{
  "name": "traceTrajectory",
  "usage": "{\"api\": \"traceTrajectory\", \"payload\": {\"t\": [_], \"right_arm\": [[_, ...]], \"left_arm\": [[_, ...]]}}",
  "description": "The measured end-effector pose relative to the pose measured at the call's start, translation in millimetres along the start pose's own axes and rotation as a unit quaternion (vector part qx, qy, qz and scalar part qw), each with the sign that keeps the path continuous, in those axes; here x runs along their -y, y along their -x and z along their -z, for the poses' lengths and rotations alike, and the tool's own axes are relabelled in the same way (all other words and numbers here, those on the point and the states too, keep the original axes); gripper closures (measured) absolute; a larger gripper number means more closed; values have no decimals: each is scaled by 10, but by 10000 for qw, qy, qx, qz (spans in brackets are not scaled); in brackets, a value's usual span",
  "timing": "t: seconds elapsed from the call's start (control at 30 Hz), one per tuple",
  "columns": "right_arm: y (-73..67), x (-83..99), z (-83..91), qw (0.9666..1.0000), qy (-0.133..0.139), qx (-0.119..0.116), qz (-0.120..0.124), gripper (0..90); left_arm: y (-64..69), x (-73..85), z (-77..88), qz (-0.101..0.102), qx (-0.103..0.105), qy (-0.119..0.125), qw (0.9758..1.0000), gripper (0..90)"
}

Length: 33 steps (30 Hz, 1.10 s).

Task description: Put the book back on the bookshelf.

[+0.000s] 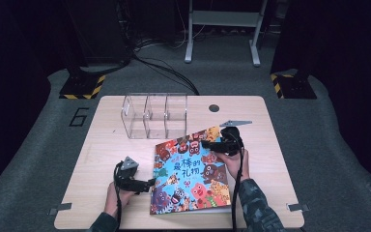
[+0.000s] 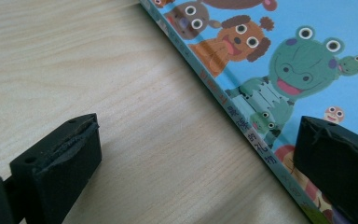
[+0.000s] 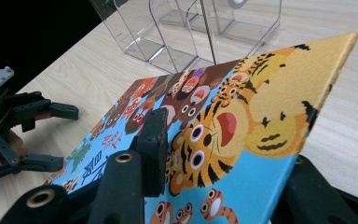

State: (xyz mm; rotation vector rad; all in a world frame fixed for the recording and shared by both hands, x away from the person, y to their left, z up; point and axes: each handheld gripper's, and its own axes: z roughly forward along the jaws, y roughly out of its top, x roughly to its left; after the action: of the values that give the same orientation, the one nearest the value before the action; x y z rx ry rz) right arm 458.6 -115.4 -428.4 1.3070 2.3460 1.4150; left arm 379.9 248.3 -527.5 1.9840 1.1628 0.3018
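In the high view, the colourful cartoon-animal picture book (image 1: 188,176) lies near-centre on the pale wooden table (image 1: 101,145), its long axis running near to far. In the left gripper view, the left gripper (image 2: 196,163) is spread wide at the spine, holding nothing. In the right gripper view, the right gripper (image 3: 223,154) is clamped on the lifted far-right cover corner, before the clear acrylic three-slot rack (image 3: 200,28).

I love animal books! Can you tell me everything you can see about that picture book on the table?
The picture book has a glossy blue cover crowded with cartoon animals: tigers, bears, a frog, plus big Chinese characters. It is closed and rests on the wooden table before a clear plastic organizer. The right gripper is shut on its far right corner, tilting that corner up. The left gripper stands open across the spine edge, not pressing.
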Motion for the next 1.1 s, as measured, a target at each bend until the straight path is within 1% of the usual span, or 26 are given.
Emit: {"api": "traceTrajectory", "payload": {"t": [0.03, 0.07, 0.1, 0.13, 0.2, 0.27, 0.33, 0.47, 0.53, 0.6, 0.63, 0.7, 0.8, 0.83, 1.0, 1.03, 1.1], "right_arm": [[-8, 3, 11, 10000, 7, -24, 22, 597], [-14, 6, 19, 10000, 36, 1, 67, 597], [-14, 7, 25, 9999, 62, -8, 122, 597], [-21, 10, 34, 9999, 91, -1, 137, 597], [-39, 16, 53, 9998, 135, 1, 157, 597], [-57, 21, 70, 9998, 160, 13, 139, 597], [-67, 19, 77, 9996, 204, 8, 201, 597], [-87, 17, 92, 9993, 246, 36, 271, 597], [-97, 19, 102, 9991, 277, 40, 323, 596], [-112, 20, 112, 9989, 309, 49, 348, 596], [-123, 20, 121, 9988, 329, 34, 368, 596], [-138, 20, 130, 9985, 358, 39, 416, 596], [-168, 25, 146, 9981, 412, 38, 455, 595], [-170, 28, 148, 9977, 445, 29, 507, 595], [-199, 50, 167, 9969, 550, 43, 559, 592], [-202, 53, 168, 9968, 567, 38, 566, 592], [-216, 61, 178, 9965, 601, 48, 579, 592]], "left_arm": [[-8, -14, 1, 20, 17, -17, 10000, 3], [-11, -26, 5, 71, 98, -53, 9999, 2], [-10, -35, 7, 79, 102, -38, 9999, 2], [-9, -49, 16, 87, 160, -71, 9998, 2], [-1, -68, 28, 131, 253, -37, 9996, 1], [10, -88, 40, 150, 301, -5, 9994, 0], [16, -113, 54, 170, 382, 4, 9991, 0], [24, -159, 60, 204, 470, 50, 9987, 0], [25, -179, 59, 227, 568, -5, 9981, 0], [37, -192, 49, 263, 599, 12, 9979, 0], [33, -200, 47, 212, 605, 7, 9979, 0], [36, -213, 44, 244, 644, -23, 9976, 0], [43, -222, 31, 313, 683, 19, 9972, 0], [45, -227, 28, 342, 715, 20, 9969, 0], [47, -256, 24, 365, 833, -5, 9959, 0], [38, -263, 28, 291, 857, -67, 9959, 0], [49, -270, 26, 298, 856, -50, 9959, 0]]}}
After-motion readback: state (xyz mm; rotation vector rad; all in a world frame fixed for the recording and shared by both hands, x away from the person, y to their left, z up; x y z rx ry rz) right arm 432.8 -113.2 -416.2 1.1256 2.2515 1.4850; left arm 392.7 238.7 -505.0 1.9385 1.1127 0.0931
